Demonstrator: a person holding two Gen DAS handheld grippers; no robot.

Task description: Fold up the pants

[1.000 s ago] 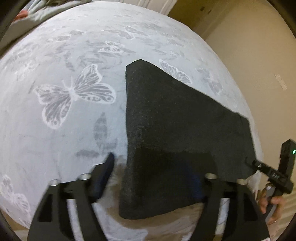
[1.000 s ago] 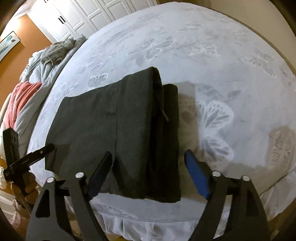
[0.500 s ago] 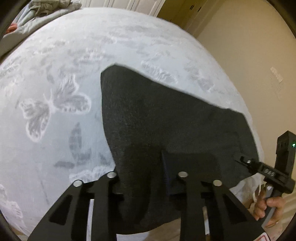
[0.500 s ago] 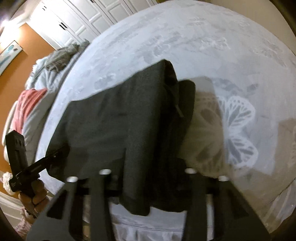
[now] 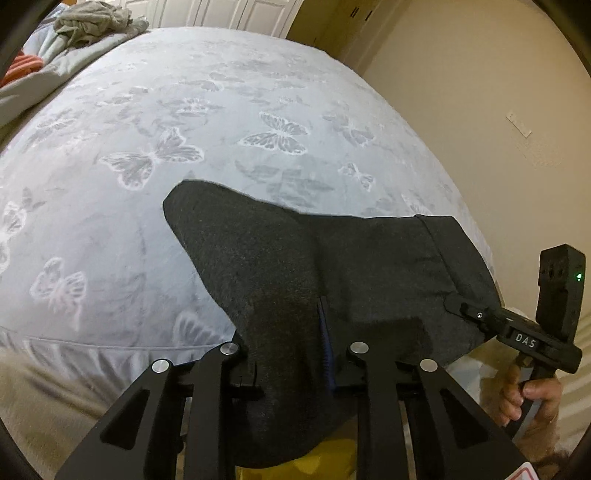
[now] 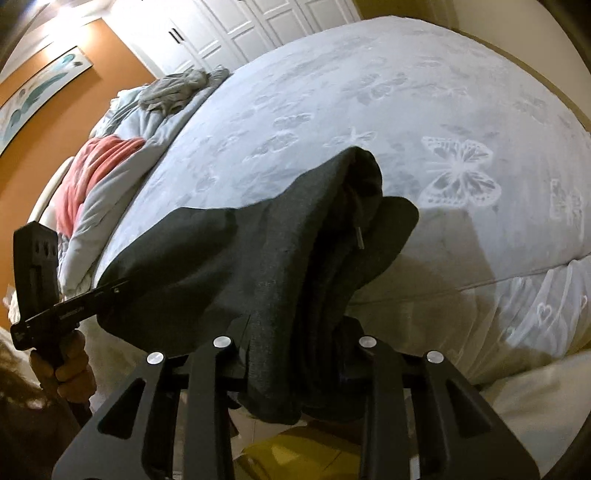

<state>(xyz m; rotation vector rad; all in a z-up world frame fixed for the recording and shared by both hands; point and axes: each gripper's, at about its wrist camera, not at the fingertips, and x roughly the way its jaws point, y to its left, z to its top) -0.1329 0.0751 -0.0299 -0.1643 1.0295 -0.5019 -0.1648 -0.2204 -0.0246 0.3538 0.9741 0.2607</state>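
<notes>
On butterfly-embossed bedspread [image 5: 229, 122], dark felted pants [image 5: 280, 266], both grippers clamped

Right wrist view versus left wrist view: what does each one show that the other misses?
Only the right wrist view shows the orange wall with a picture, the drawstring tip, and the left gripper from outside. Only the left wrist view shows the beige wall and the right gripper from outside. Both show the dark pants clamped at the near edge, the butterfly bedspread, and white closet doors.
</notes>
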